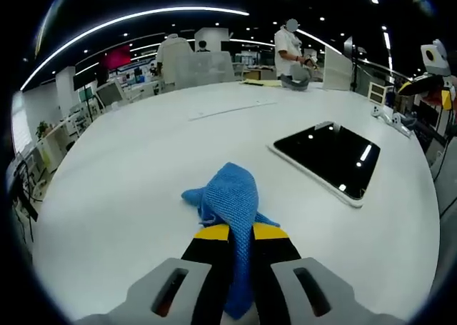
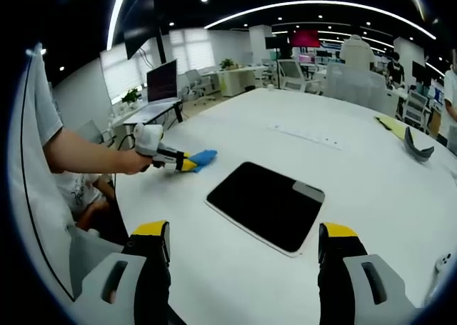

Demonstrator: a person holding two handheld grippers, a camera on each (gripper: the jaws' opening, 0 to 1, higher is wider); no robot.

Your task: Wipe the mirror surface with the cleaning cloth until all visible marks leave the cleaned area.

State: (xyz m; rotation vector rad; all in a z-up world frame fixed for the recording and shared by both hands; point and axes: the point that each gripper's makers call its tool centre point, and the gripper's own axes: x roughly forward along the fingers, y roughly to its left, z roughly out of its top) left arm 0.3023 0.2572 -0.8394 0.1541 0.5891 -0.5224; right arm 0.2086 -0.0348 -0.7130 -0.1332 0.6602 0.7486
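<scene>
A blue cleaning cloth point(image 1: 227, 200) is pinched between the yellow-tipped jaws of my left gripper point(image 1: 240, 231), bunched up on the white table just ahead of them. The mirror point(image 1: 330, 156), a dark rectangular slab with a white edge, lies flat to the right of the cloth and apart from it. In the right gripper view the mirror point(image 2: 265, 203) lies ahead of my right gripper point(image 2: 245, 241), whose jaws stand wide apart with nothing between them. There the left gripper point(image 2: 184, 163) holds the cloth point(image 2: 203, 158) to the mirror's left.
The round white table point(image 1: 136, 175) spreads wide around the mirror. A person's arm point(image 2: 89, 156) holds the left gripper. At the far edge lie papers point(image 1: 232, 110), a grey object point(image 2: 417, 147) and a yellow sheet point(image 2: 390, 124). People stand beyond the table.
</scene>
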